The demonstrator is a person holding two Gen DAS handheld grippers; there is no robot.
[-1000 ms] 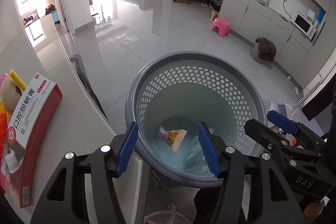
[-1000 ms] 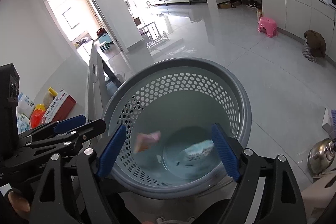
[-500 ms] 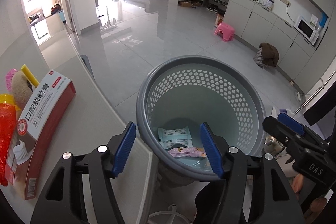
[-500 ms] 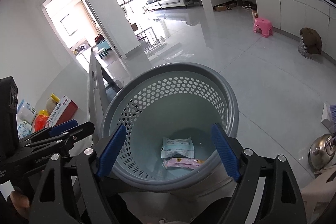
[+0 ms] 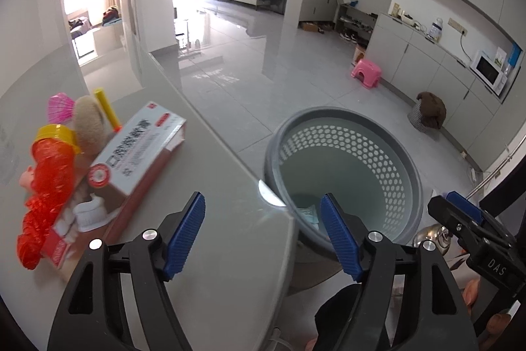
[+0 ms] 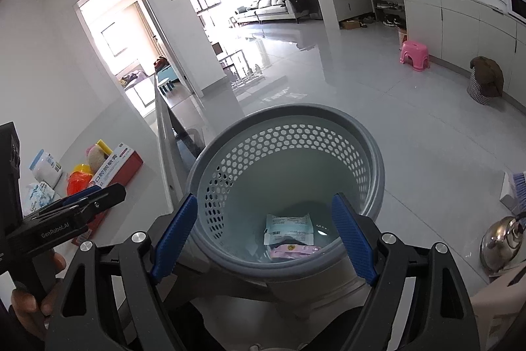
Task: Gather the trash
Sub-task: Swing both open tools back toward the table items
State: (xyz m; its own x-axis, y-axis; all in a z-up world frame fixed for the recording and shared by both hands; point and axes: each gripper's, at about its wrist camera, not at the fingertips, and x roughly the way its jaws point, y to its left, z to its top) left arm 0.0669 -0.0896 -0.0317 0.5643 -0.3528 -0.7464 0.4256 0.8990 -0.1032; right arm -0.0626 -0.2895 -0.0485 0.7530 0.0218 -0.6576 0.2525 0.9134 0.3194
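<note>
A: What is the left hand-held gripper [image 5: 263, 232] doing?
B: Its jaws are opening with nothing between them; it tilts down over the near corner of the grey worktop [image 5: 210, 252], beside the grey perforated trash basket [image 6: 371, 153].
A: And the right hand-held gripper [image 6: 264, 231]?
B: Spread wide and released, gripping nothing, angled down over the basket's near rim. A hand [image 6: 33, 301] shows at the lower left, grasping the left one.
A: Where is the trash?
B: On the basket's floor: a pale blue packet [image 6: 289, 227] and a pink wrapper [image 6: 294, 249] touching it.
A: Any writing?
B: "DAS" and "GenRobot.AI" on the gripper bodies. A red-and-white toothpaste box [image 5: 131, 160] on the worktop's left carries Chinese characters.
</note>
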